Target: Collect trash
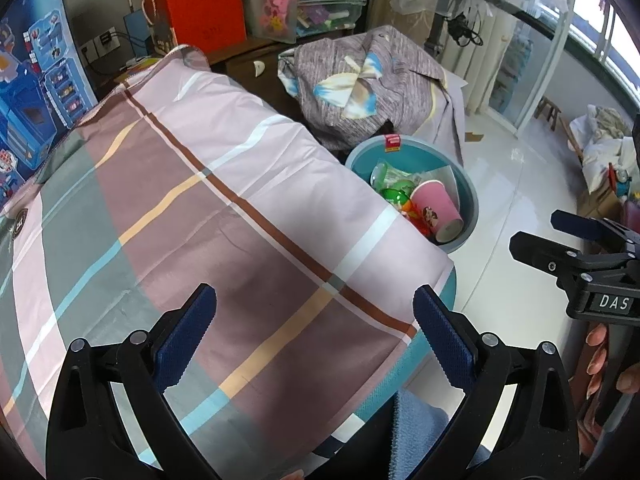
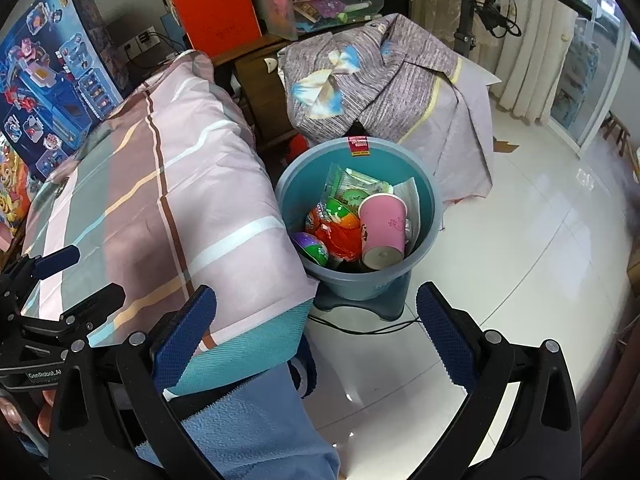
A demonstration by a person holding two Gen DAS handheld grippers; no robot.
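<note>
Left wrist view. Spread wide with nothing between the blue pads: left gripper [image 1: 314, 336], poised over the plaid bedsheet [image 1: 208, 208]. Just below the gripper, at the sheet's near edge, a strip of blue fleece [image 1: 416, 436]. Beyond the sheet's far right corner, partly hidden behind it, a teal bin [image 1: 470, 200] holding trash: a pink paper cup [image 1: 436, 210] lying tilted with its base toward the camera, green and orange wrappers [image 1: 400, 196] pressed against it. Behind the bin, a bundle draped in grey striped cloth [image 1: 376, 80]. Right of the bin, above white floor tiles, the right gripper [image 1: 538, 236] seen side-on, fingers apart, empty; fingertips of a hand [image 1: 600, 356] on its handle.

Right wrist view. Parted and empty too: right gripper [image 2: 316, 332], hanging over tiled floor [image 2: 520, 260] in front of the bin [image 2: 430, 204]. Inside the bin, the pink cup [image 2: 382, 228], an orange wrapper [image 2: 340, 236], green wrapper [image 2: 338, 210], a purple-and-green ball, possibly a toy capsule [image 2: 312, 246]. Under the bin, a teal stool [image 2: 384, 304]. Left of the bin, touching its rim, the sheet's corner [image 2: 192, 200]; lower left, the left gripper [image 2: 86, 276], fingers apart.
</note>
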